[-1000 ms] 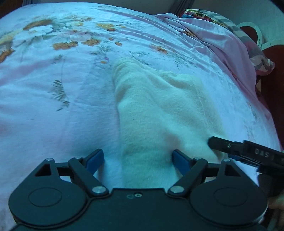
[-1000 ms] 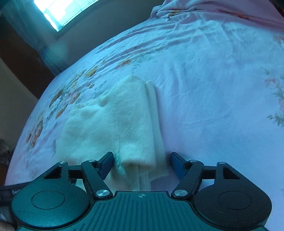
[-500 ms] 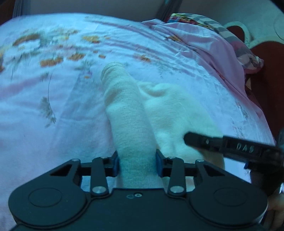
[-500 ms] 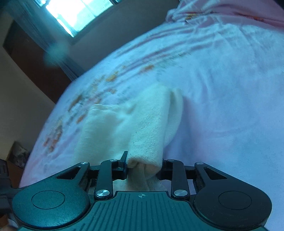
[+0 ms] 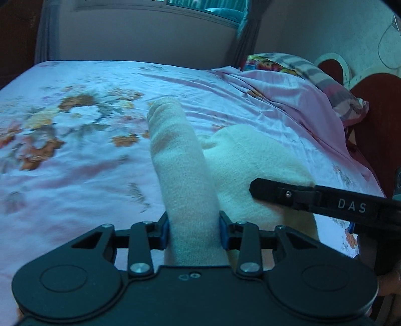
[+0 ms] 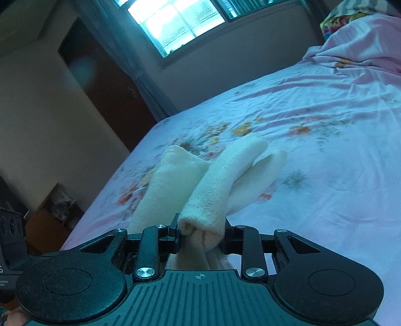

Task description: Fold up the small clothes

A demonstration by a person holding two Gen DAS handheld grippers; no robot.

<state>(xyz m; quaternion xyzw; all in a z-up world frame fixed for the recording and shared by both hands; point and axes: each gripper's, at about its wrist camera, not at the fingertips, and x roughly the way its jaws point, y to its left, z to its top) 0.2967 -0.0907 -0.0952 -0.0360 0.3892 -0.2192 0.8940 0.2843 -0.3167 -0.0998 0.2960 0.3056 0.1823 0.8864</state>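
A small cream knitted garment [image 5: 180,170] hangs between my two grippers above a pink floral bedsheet [image 5: 75,155]. My left gripper [image 5: 194,232] is shut on one near corner, and the cloth runs forward from it as a bunched strip. My right gripper [image 6: 201,234] is shut on the other near corner [image 6: 215,190]. In the left wrist view the right gripper's black body [image 5: 325,200] crosses in front of the garment's right side. The far end of the garment rests on the sheet.
A crumpled pink cover [image 5: 288,100] and a patterned pillow [image 5: 313,70] lie at the head of the bed. A dark red headboard [image 5: 376,112] stands on the right. A window [image 6: 180,20] and a wall are behind the bed.
Both grippers closed on the garment's near corners and lifted them off the sheet. The cloth now hangs bunched from both, and both views have tilted up.
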